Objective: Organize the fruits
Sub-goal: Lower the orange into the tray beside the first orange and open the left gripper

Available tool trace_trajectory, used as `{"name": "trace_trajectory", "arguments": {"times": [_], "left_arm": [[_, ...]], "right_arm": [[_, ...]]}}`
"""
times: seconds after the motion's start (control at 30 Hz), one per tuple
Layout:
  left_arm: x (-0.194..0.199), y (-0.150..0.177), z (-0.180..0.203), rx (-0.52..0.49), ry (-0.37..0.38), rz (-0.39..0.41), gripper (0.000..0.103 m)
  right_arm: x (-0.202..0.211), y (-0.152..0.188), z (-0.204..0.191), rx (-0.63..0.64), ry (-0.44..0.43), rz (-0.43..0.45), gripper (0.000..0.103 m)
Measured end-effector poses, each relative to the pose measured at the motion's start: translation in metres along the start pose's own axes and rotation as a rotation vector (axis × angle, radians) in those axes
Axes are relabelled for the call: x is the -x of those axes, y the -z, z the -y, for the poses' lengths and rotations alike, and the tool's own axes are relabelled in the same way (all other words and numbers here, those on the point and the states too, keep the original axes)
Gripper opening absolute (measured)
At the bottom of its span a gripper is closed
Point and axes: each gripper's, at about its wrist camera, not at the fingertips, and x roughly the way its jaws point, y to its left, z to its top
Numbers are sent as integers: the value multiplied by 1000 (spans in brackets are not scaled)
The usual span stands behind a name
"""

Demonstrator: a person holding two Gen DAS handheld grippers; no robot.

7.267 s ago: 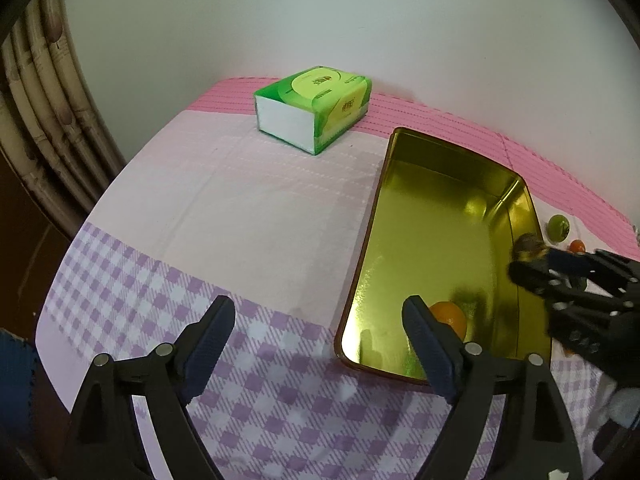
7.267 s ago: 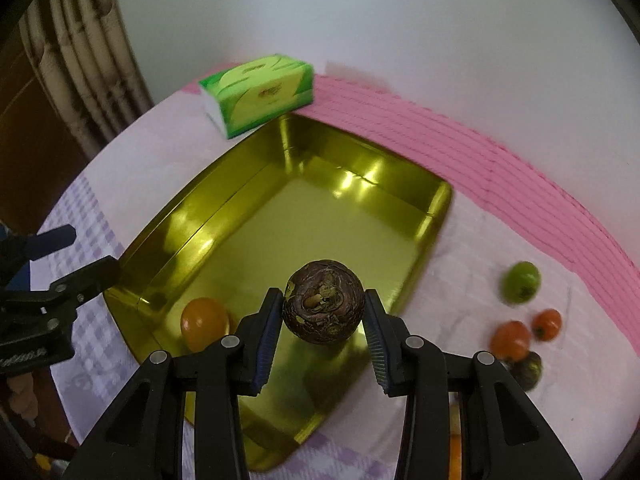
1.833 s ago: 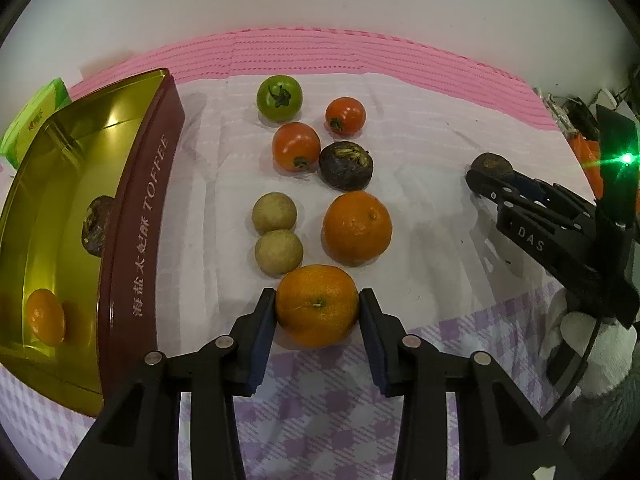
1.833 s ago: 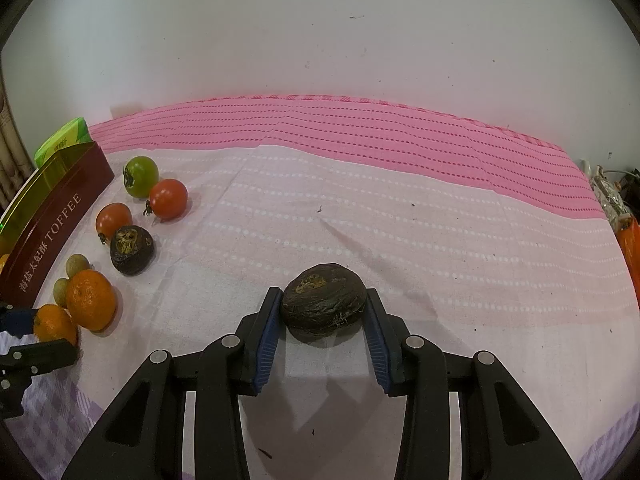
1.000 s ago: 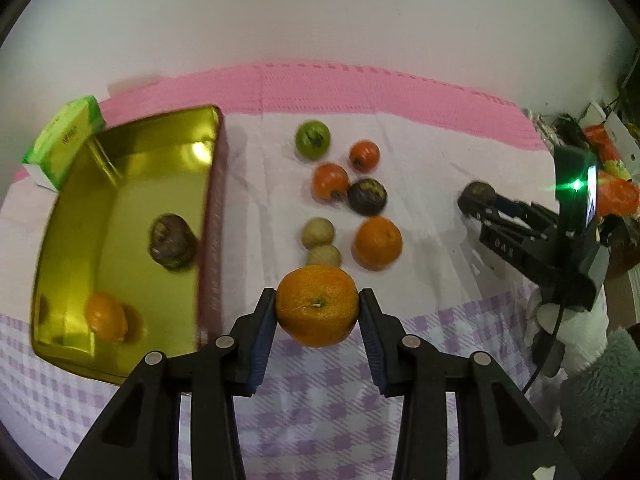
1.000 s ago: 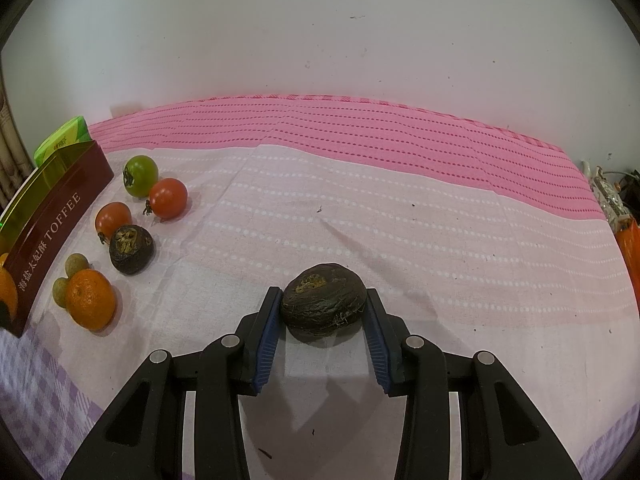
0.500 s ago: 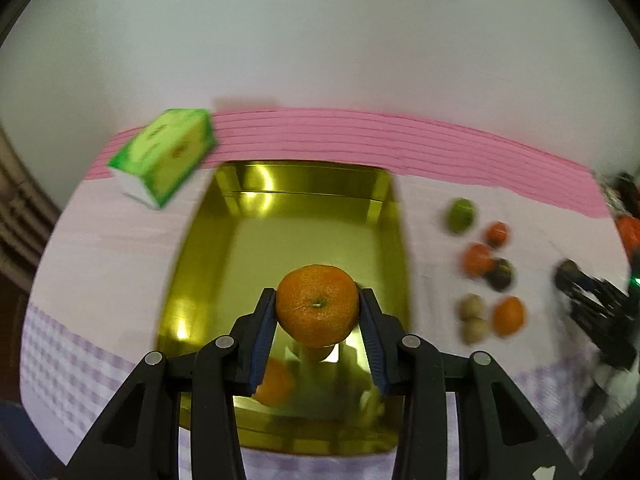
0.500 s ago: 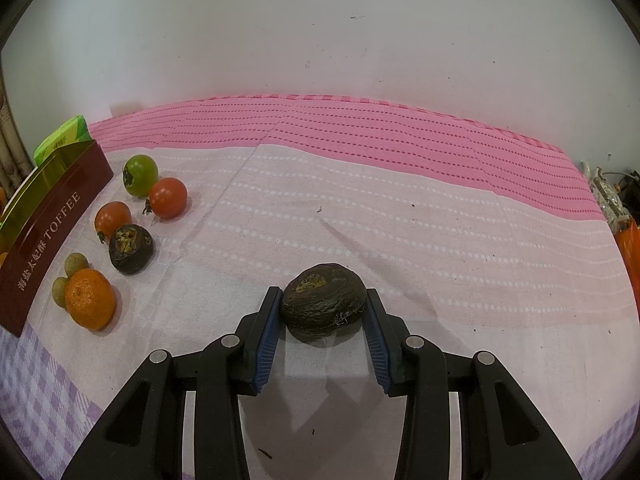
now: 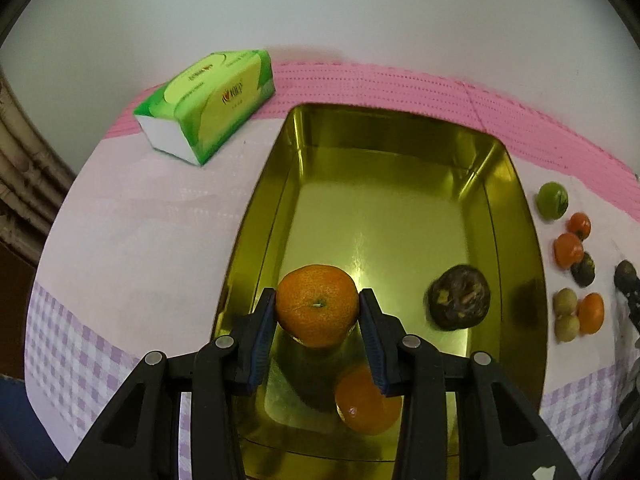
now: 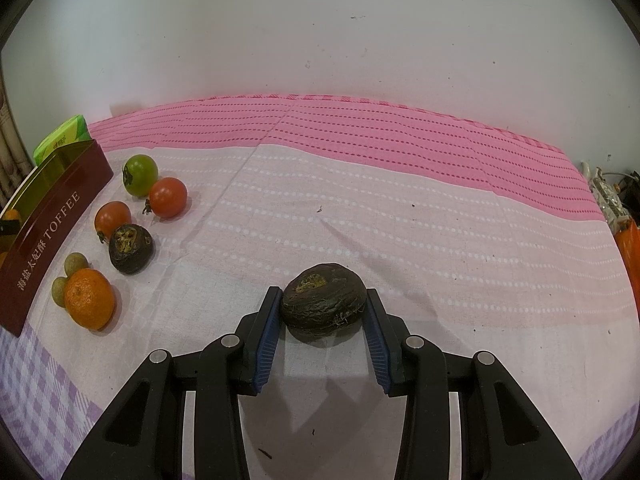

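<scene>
My left gripper is shut on an orange mandarin and holds it over the near end of the gold tin. In the tin lie a second mandarin and a dark wrinkled fruit. My right gripper is shut on another dark wrinkled fruit low over the pink cloth, right of the loose fruits. The tin's maroon side shows at the left of the right wrist view.
Loose on the cloth right of the tin lie a green tomato, two red tomatoes, a dark fruit, a mandarin and two small tan fruits. A green tissue box stands behind the tin's left corner.
My left gripper carried the mandarin leftward from above the loose fruits to over the tin and sank slightly. The right gripper and its dark fruit stayed still.
</scene>
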Motion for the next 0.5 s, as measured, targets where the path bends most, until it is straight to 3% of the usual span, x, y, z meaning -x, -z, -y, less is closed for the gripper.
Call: {"name": "trace_trajectory", "arguments": {"times": [0.5], "left_arm": [[-10, 7, 1, -10, -10, -31, 37]], "right_arm": [[0, 0, 1, 0, 1, 0, 41]]}}
